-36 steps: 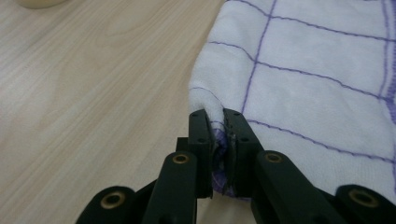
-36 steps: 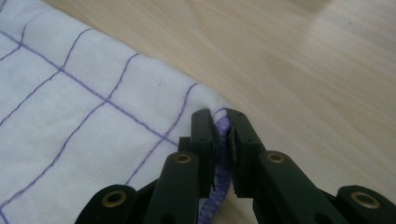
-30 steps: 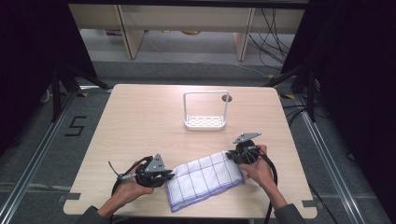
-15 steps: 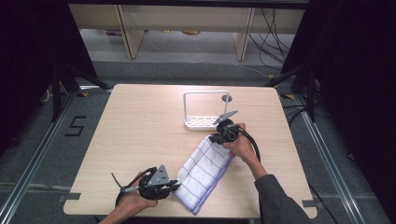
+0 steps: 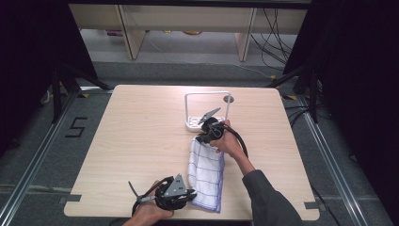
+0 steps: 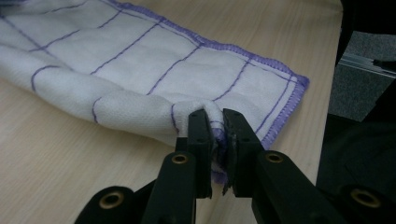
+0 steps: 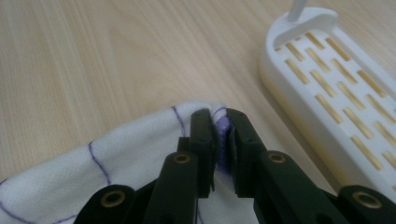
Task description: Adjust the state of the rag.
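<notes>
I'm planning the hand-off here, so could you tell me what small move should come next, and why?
Probably lift the right gripper toward the white rack. Both grippers are shut on the cloth, the left gripper at the near table edge, and the cloth lies stretched between them, its far end just short of the rack.

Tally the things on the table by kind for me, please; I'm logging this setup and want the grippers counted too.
Cloth, white with purple grid lines: 1
White rack with a slotted base: 1
Hand-held grippers: 2, the left gripper and the right gripper, each with its jaws shut on an end of the cloth
Total: 4
</notes>
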The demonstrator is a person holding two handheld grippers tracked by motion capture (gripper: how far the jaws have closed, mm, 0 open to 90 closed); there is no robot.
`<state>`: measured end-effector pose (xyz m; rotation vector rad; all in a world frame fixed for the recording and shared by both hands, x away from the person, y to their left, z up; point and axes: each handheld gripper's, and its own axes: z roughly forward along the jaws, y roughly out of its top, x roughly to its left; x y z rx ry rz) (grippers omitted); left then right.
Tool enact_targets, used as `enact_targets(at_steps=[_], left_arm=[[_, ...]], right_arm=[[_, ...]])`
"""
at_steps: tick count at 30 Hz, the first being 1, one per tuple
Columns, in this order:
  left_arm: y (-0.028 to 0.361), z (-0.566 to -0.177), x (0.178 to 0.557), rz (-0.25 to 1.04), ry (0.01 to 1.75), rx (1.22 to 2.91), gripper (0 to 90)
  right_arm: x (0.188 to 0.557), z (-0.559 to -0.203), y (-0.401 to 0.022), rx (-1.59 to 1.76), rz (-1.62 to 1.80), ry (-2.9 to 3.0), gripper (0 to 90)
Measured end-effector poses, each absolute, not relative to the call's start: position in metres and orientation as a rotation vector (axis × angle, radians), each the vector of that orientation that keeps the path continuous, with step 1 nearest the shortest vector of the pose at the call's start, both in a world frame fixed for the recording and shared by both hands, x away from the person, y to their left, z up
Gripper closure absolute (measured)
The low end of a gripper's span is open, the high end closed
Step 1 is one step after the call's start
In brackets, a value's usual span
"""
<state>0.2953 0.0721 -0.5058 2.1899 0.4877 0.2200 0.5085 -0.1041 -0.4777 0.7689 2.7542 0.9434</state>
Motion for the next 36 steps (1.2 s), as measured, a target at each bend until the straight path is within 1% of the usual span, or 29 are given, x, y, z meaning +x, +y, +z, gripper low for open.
enact_targets(at_steps=[2,4,5,6,7,8,9,10,13,16,17,19,20,23,25,28,31,33,36], left_arm=[[0.067,-0.508,0.293,0.21,0.471,2.196,79.5],[0.064,-0.509,0.291,0.187,0.459,2.196,75.9],[0.064,-0.508,0.29,0.165,0.475,2.181,72.2],[0.064,-0.508,0.289,0.152,0.496,2.172,67.3],[0.065,-0.506,0.29,0.156,0.468,2.191,64.7],[0.066,-0.505,0.29,0.149,0.476,2.182,61.1],[0.067,-0.504,0.29,0.133,0.483,2.173,57.5],[0.069,-0.502,0.29,0.13,0.483,2.171,52.1],[0.073,-0.495,0.293,0.112,0.498,2.143,43.2],[0.081,-0.487,0.302,0.098,0.549,2.097,37.1],[0.084,-0.484,0.307,0.086,0.564,2.074,36.5],[0.089,-0.477,0.319,0.089,0.616,2.047,34.8],[0.091,-0.475,0.329,0.137,0.642,2.033,34.8],[0.096,-0.472,0.356,0.212,0.696,2.044,34.8],[0.097,-0.474,0.374,0.225,0.74,2.032,35.0],[0.099,-0.483,0.401,0.231,0.845,2.001,35.3],[0.099,-0.489,0.417,0.274,0.869,2.041,35.5],[0.098,-0.491,0.425,0.301,0.895,2.021,35.8],[0.096,-0.49,0.436,0.302,0.881,2.048,36.2]], right_arm=[[0.509,-0.48,-0.101,0.744,0.929,2.774,80.7],[0.509,-0.483,-0.098,0.745,0.924,2.783,78.1],[0.508,-0.484,-0.098,0.75,0.923,2.78,73.6],[0.508,-0.483,-0.098,0.789,0.922,2.765,65.2],[0.508,-0.482,-0.099,0.827,0.928,2.747,57.7],[0.508,-0.48,-0.101,0.897,0.939,2.712,53.2],[0.507,-0.477,-0.105,0.99,0.963,2.689,51.1],[0.507,-0.472,-0.111,1.033,0.999,2.667,48.0],[0.501,-0.461,-0.126,1.067,1.054,2.595,42.7],[0.492,-0.452,-0.147,1.086,1.078,2.571,41.2],[0.49,-0.452,-0.155,1.054,1.09,2.546,40.8],[0.483,-0.453,-0.166,1.11,1.074,2.505,39.9],[0.48,-0.455,-0.172,1.117,1.053,2.508,39.5],[0.473,-0.463,-0.182,1.192,1.036,2.474,39.5],[0.472,-0.467,-0.186,1.266,0.984,2.493,39.5],[0.475,-0.472,-0.19,1.223,1.009,2.471,39.2],[0.474,-0.474,-0.187,1.26,1.006,2.458,38.9],[0.476,-0.475,-0.186,1.229,0.984,2.462,38.6],[0.475,-0.475,-0.184,1.248,0.975,2.465,38.6]])
